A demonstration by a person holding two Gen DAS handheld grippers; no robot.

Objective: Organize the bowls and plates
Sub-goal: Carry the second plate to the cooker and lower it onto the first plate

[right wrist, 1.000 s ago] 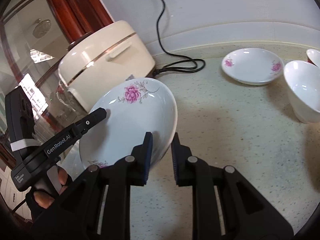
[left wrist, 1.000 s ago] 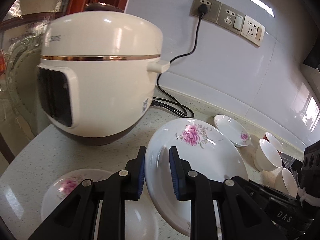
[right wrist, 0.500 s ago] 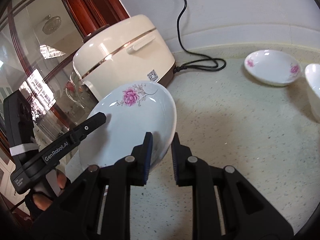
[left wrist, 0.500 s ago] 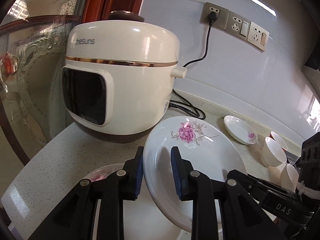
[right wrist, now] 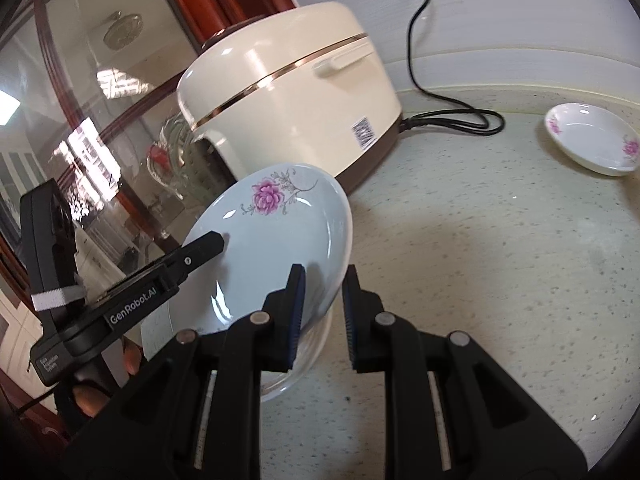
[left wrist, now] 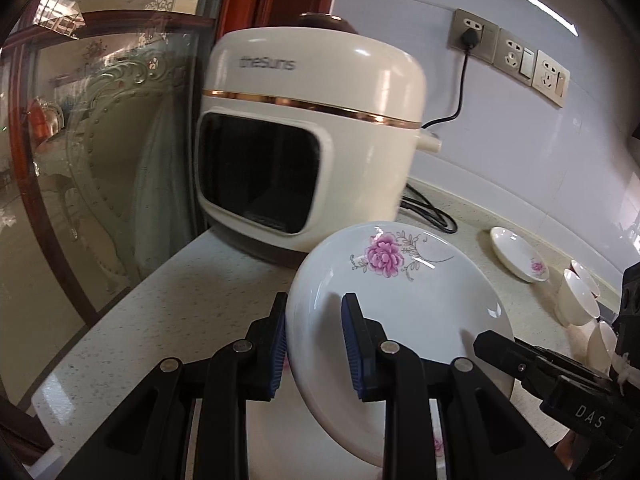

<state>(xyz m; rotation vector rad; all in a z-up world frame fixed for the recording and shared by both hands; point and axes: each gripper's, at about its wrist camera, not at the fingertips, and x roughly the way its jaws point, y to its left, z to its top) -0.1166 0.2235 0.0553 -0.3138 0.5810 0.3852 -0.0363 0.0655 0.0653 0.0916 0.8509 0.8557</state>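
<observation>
A large white plate with a pink flower (left wrist: 404, 304) is held tilted above the counter by both grippers. My left gripper (left wrist: 314, 344) is shut on its near-left rim. My right gripper (right wrist: 322, 312) is shut on the opposite rim of the same plate (right wrist: 276, 240). A second flowered plate (right wrist: 296, 364) lies flat on the counter under the held one; it also shows in the left wrist view (left wrist: 264, 424), mostly hidden. A small flowered dish (right wrist: 592, 140) sits further right on the counter.
A cream rice cooker (left wrist: 312, 140) stands just behind the plates, its black cord (right wrist: 448, 120) running along the wall. Several white bowls (left wrist: 580, 304) stand at the right. A glass partition (left wrist: 100, 140) borders the counter's left edge (left wrist: 120, 320).
Both grippers have carried the held plate leftward, toward the counter's left end over the flat plate. The rice cooker now appears more to the right. Both grips stay the same.
</observation>
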